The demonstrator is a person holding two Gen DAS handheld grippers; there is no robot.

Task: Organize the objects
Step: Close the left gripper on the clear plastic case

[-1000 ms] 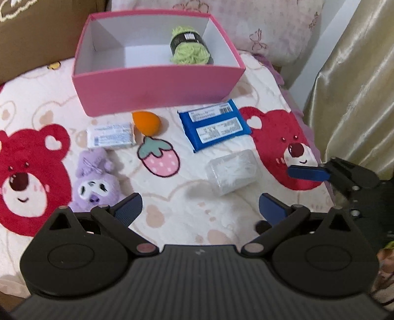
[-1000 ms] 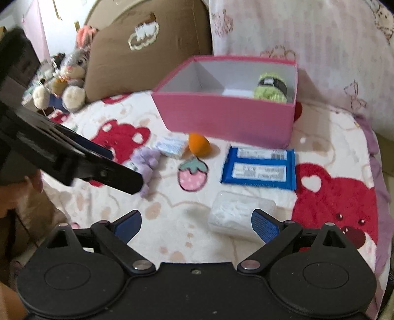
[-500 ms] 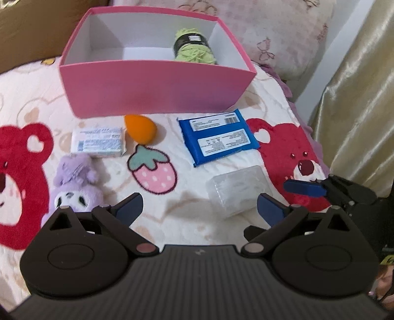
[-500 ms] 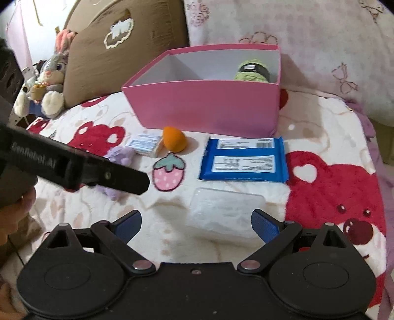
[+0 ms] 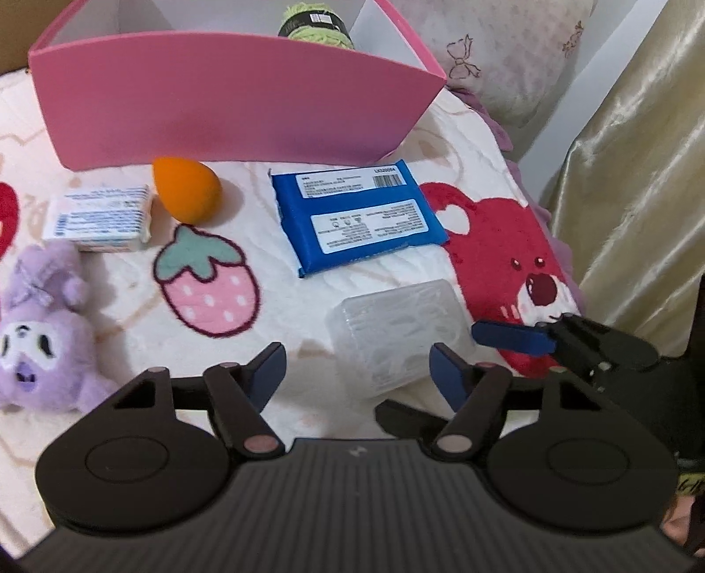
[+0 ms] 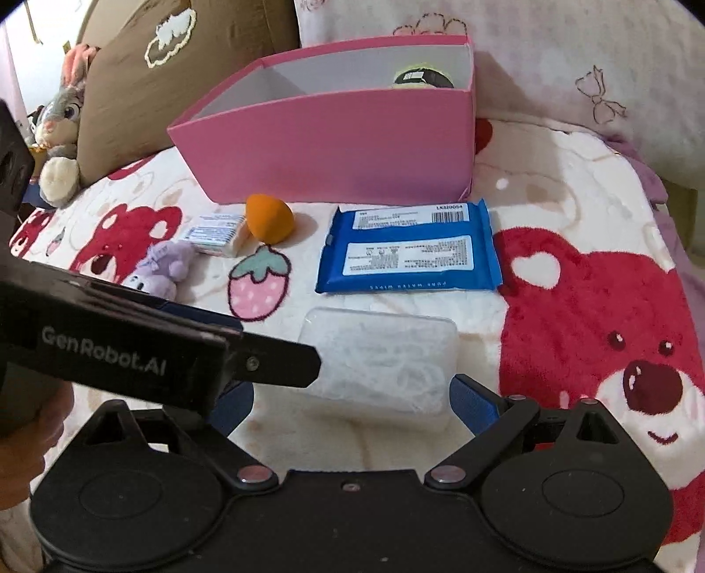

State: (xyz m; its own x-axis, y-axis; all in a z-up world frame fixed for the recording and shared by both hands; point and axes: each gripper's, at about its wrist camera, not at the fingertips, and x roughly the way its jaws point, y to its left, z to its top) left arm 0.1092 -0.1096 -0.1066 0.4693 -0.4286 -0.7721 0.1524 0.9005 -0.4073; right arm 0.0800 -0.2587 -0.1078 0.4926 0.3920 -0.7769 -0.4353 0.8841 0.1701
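Observation:
A clear plastic box (image 5: 401, 335) lies on the bear-print blanket (image 5: 308, 308), just ahead of both grippers. My left gripper (image 5: 357, 368) hovers low over its near left corner. Its jaws are closing, with part of the box between them and neither pad pressing on it. My right gripper (image 6: 350, 401) is open around the near edge of the clear box (image 6: 379, 361), its left finger hidden behind the left gripper's body (image 6: 132, 348). Behind stand a pink box (image 5: 220, 101) holding green yarn (image 5: 315, 26), an orange sponge (image 5: 185, 189) and a blue wipes pack (image 5: 357, 220).
A small white-and-blue packet (image 5: 101, 218) and a purple plush (image 5: 39, 339) lie at the left. A gold curtain (image 5: 639, 154) hangs past the bed's right edge. A brown pillow (image 6: 176, 66) and a bunny toy (image 6: 61, 114) sit at the back left.
Both grippers have sunk and come closer to the clear box. The left gripper's jaws have narrowed; the right gripper's jaws stay wide.

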